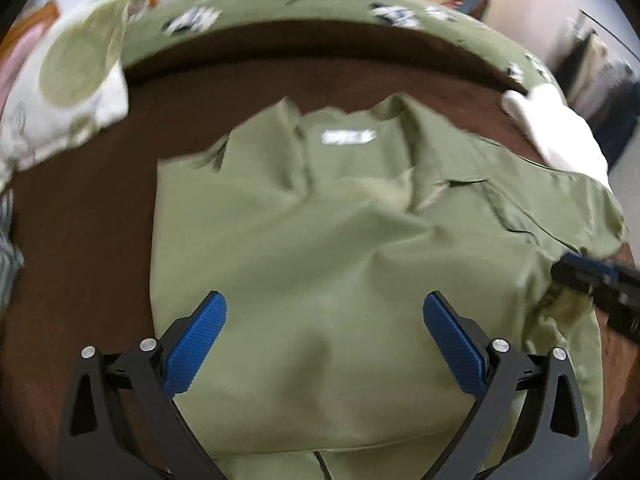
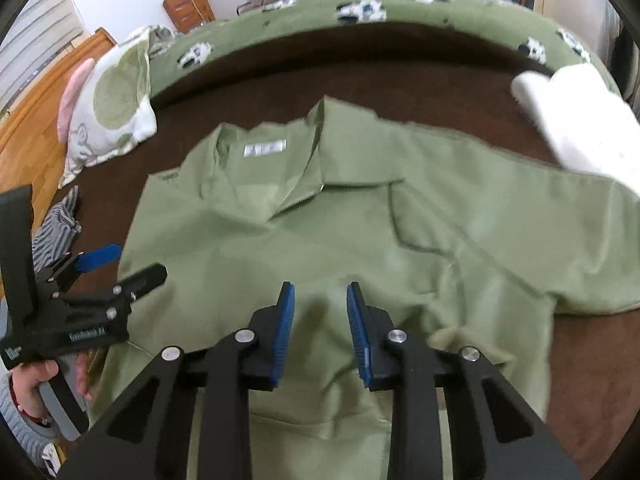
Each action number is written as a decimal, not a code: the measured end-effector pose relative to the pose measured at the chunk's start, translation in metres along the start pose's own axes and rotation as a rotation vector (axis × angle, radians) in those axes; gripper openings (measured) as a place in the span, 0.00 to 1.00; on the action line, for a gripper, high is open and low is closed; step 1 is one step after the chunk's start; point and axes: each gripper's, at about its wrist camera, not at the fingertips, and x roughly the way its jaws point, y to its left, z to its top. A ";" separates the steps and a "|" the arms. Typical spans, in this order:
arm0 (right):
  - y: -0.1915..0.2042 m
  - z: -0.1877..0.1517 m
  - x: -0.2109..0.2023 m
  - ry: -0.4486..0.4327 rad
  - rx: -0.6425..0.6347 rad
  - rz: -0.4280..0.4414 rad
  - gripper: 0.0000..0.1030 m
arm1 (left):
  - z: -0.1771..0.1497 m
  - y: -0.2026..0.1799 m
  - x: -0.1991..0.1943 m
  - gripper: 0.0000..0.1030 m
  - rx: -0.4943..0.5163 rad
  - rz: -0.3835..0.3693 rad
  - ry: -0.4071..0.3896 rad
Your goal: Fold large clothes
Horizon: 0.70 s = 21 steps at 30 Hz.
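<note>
The olive shirt lies collar-up mid-frame on the brown bedspread, seemingly between folds, with the left gripper spread wide and the right gripper parted, empty, each next needing a hem or sleeve.

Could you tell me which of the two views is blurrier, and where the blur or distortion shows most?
Left wrist view: blurrier overall, with the green shirt collar label smeared and the patterned pillow streaked; its own left tongs stay sharp. Right wrist view: crisper at the label, soft on the white cloth. Both: fisheye bends the bed edge into an arc.
</note>
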 end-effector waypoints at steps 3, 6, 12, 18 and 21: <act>-0.001 -0.015 0.014 0.038 0.024 -0.038 0.38 | -0.010 0.011 0.022 0.94 -0.032 0.000 0.055; -0.013 -0.031 0.016 0.053 0.048 -0.088 0.61 | -0.019 0.011 0.040 0.94 -0.020 0.009 0.098; -0.048 -0.065 -0.005 0.068 0.097 -0.180 0.63 | -0.026 0.009 0.053 0.94 0.011 0.007 0.108; -0.069 -0.089 -0.016 0.083 0.151 -0.201 0.79 | -0.028 0.006 0.055 0.94 0.023 -0.001 0.110; -0.062 -0.090 -0.024 0.048 0.136 -0.240 0.79 | -0.029 0.006 0.054 0.94 0.028 0.001 0.108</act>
